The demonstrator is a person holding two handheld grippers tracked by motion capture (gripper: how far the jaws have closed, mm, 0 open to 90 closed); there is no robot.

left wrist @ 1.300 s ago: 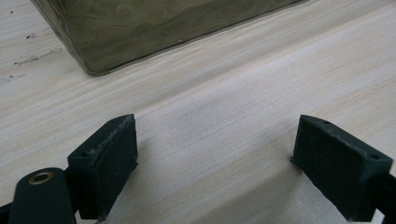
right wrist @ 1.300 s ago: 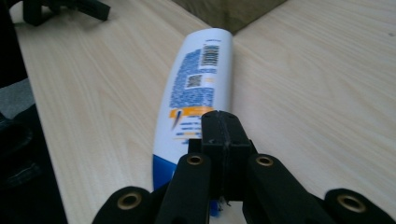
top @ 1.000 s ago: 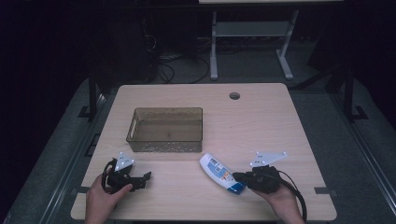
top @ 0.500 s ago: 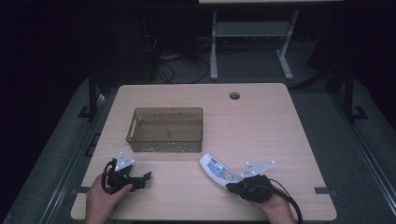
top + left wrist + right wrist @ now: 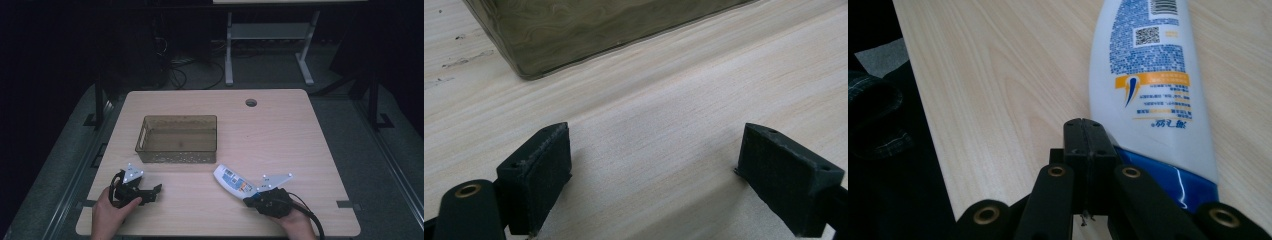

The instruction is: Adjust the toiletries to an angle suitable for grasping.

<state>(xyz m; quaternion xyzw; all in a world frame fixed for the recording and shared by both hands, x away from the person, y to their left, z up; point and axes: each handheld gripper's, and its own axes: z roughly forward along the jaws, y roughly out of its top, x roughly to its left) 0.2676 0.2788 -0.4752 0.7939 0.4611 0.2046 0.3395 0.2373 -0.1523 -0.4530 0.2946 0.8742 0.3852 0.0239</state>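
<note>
Bottle (image 5: 1153, 80) flat on table, just beside closed right gripper (image 5: 1083, 131).

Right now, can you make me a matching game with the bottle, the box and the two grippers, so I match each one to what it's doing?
Things:
1. white plastic bottle with blue cap
2. clear brownish plastic bin
3. left gripper
4. right gripper

States:
A. jaws wide apart over bare wood
B. jaws pressed together beside the blue cap
C. lying flat on the table
D. standing empty near the table's middle

Pairs: 1-C, 2-D, 3-A, 4-B
</note>
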